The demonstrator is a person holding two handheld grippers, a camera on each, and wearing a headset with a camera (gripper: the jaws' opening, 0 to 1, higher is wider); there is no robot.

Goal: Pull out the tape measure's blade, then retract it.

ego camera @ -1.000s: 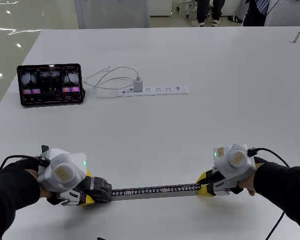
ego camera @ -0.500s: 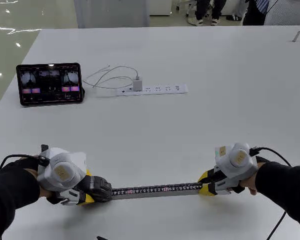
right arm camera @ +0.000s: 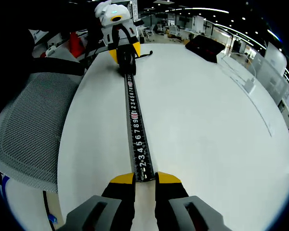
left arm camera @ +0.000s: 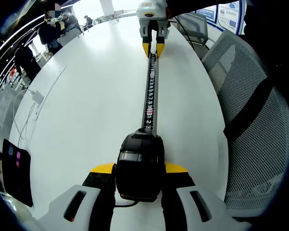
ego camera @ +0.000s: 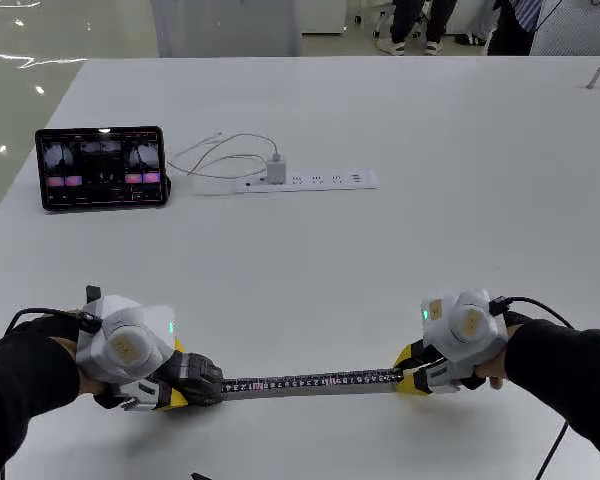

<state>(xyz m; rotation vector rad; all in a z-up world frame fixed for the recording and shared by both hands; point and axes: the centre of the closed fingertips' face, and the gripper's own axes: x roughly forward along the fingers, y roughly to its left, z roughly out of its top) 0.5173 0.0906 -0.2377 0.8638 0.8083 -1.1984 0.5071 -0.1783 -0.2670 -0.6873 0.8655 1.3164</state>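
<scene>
Blade's out and lying flat on the white table (ego camera: 380, 230), running straight left to right along the near edge. At the left end, the left claw (ego camera: 185, 386) is clamped around the tape measure (left arm camera: 139, 163), yellow tips hugging both sides of its black body. Over at the right end, the right claw (right arm camera: 144, 179) is pinched on the tip of the blade (right arm camera: 135, 120), the low numbers sitting right at its jaws. So the long axis joins the two claws. The tape measure lies well off to the left of the right claw, with the strip stretched between them. The pull looks done. I'd judge retraction comes next, and it turns on the right claw riding leftward along that same line so the strip doesn't snap back. The blade is dark with pale numbers and a red mark partway along, and it looks taut and untwisted.
</scene>
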